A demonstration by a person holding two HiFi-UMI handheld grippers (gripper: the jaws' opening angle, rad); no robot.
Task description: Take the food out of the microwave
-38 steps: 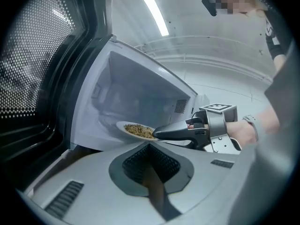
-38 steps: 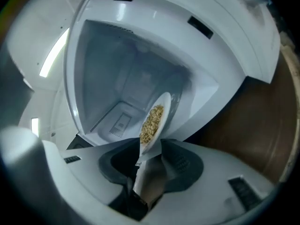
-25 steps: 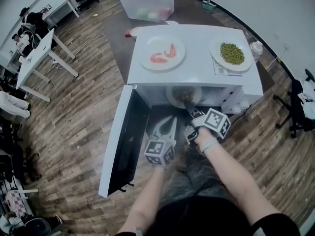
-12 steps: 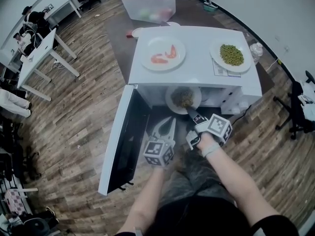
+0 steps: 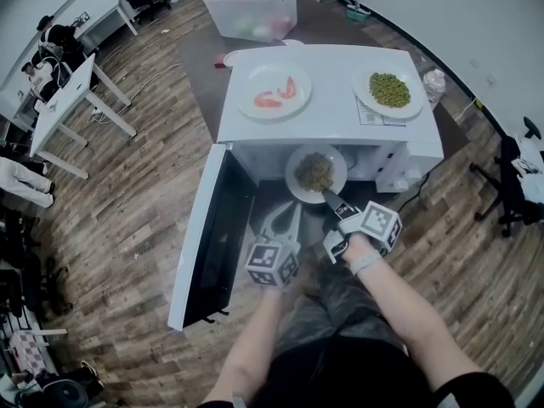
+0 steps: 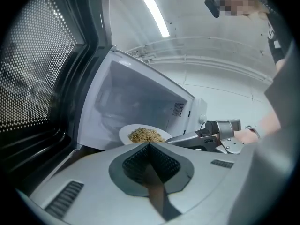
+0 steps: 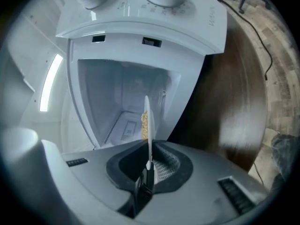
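A white plate of brownish grain food [image 5: 316, 172] sticks halfway out of the white microwave [image 5: 331, 121], whose door [image 5: 208, 236] hangs open to the left. My right gripper [image 5: 327, 195] has just been closing and is shut on the plate's near rim. In the right gripper view the plate [image 7: 147, 118] stands edge-on between the jaws of that gripper [image 7: 149, 165]. My left gripper [image 5: 296, 206] hovers just left of the plate, shut and empty. From the left gripper view, past that gripper's tips [image 6: 150, 146], the plate [image 6: 144, 134] lies ahead with the right gripper [image 6: 173, 138] on it.
On the microwave's top sit a plate with shrimp [image 5: 272, 92] and a plate of green peas [image 5: 388, 90]. A clear plastic bin [image 5: 253, 5] stands behind on the wood floor. Desks and seated people are far left; an office chair [image 5: 518, 164] is at right.
The plate has slid outward from the microwave cavity, with more of it now showing. My right gripper drew back toward me with it. The left gripper stayed put.
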